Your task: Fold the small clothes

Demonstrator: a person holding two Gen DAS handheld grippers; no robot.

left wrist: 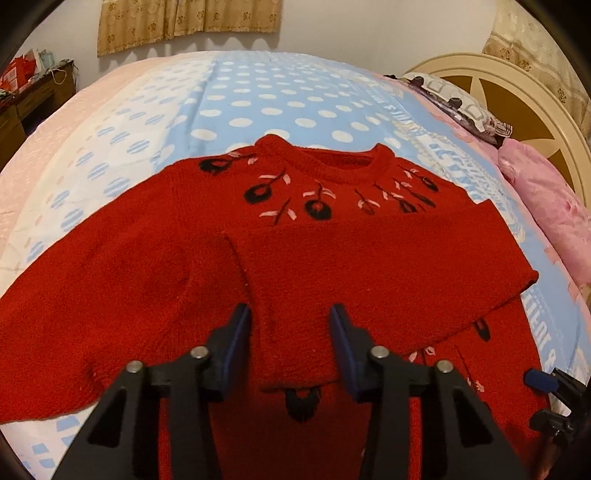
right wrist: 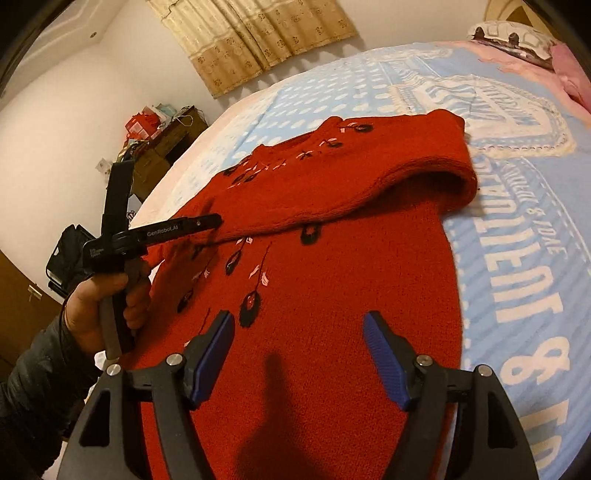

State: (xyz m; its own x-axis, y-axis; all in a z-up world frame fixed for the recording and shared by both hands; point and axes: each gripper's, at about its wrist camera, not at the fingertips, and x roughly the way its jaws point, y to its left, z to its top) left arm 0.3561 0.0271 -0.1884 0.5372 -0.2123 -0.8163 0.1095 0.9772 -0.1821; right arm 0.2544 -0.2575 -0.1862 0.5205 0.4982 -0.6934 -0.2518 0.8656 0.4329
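Honestly, with the fuzzy red knitted sweater (left wrist: pixel 369 266) lying flat on the blue polka-dot bedspread (left wrist: pixel 280 96), one sleeve (left wrist: pixel 388 277) folded across, both the left gripper (left wrist: pixel 291 350) and right gripper (right wrist: pixel 299 354) hung apart, empty, so I'd have pinched the cuff edge squarely before dragging.

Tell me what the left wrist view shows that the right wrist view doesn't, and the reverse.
Only the left wrist view shows the sweater's whole neckline, the spread-out sleeve at its left, and the headboard.

Only the right wrist view shows the hand holding the left tongs from the side, at the folded sleeve's cuff, and the right tongs standing open over the sweater's body.

Both show the red sweater on the blue dotted bedspread, one sleeve folded across its front, and the curtain.
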